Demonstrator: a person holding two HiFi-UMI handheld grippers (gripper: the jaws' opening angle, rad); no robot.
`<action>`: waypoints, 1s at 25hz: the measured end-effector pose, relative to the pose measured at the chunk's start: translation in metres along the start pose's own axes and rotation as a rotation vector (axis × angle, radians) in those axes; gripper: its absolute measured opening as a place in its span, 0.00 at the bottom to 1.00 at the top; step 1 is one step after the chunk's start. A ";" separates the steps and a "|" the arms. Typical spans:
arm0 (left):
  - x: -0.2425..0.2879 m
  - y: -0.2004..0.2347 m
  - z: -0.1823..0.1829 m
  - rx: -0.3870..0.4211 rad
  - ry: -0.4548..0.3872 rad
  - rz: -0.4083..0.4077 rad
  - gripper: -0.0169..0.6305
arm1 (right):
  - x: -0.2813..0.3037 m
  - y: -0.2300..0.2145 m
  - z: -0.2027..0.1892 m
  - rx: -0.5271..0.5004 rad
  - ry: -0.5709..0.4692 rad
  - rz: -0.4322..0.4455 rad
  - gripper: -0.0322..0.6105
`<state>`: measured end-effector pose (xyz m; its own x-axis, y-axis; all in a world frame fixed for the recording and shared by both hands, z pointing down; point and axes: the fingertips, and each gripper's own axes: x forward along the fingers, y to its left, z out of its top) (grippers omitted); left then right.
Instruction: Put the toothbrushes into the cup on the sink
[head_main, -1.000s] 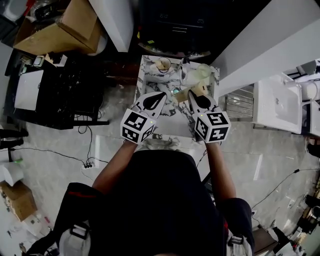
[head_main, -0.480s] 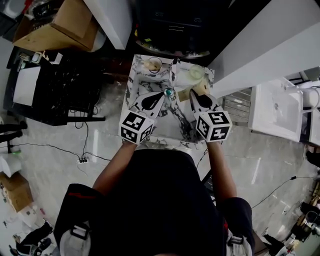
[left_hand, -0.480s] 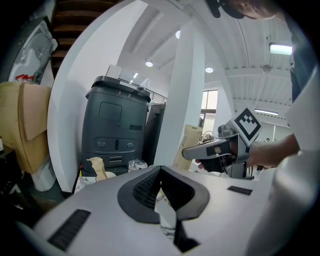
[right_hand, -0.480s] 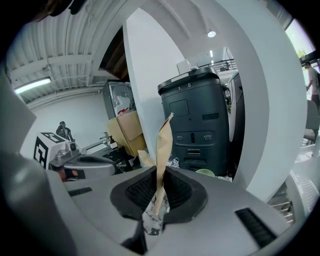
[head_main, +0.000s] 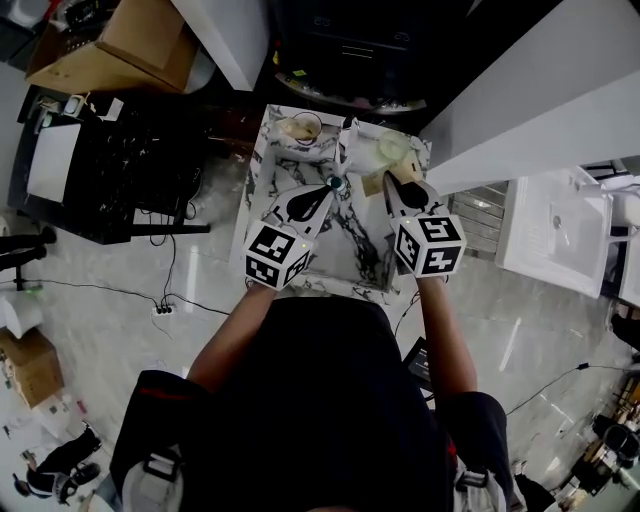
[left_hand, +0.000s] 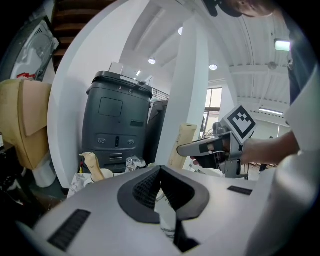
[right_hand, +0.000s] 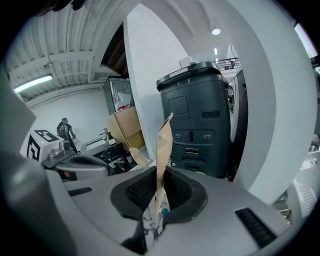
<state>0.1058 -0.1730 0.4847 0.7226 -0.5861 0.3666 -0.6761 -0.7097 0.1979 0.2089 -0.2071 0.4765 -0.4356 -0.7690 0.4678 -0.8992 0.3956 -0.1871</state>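
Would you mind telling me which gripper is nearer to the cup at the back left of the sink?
Left. The left gripper is just in front of the cup; the right gripper is further off to its right.

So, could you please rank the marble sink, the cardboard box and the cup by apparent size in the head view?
1. marble sink
2. cardboard box, cropped by the frame
3. cup

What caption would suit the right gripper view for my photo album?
Right gripper clamps a tan paper-wrapped toothbrush upright before a dark grey machine.
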 end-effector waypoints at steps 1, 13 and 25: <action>0.003 -0.001 0.000 -0.002 0.002 -0.002 0.05 | 0.002 -0.003 0.000 -0.002 0.001 -0.001 0.14; 0.036 -0.013 -0.005 -0.009 0.034 -0.025 0.05 | 0.024 -0.046 0.028 -0.082 -0.020 -0.030 0.14; 0.045 -0.014 -0.012 -0.013 0.060 -0.034 0.05 | 0.037 -0.071 0.048 -0.125 -0.047 -0.073 0.14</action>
<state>0.1458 -0.1849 0.5091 0.7357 -0.5365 0.4134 -0.6531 -0.7236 0.2232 0.2547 -0.2878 0.4655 -0.3733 -0.8195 0.4348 -0.9177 0.3949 -0.0435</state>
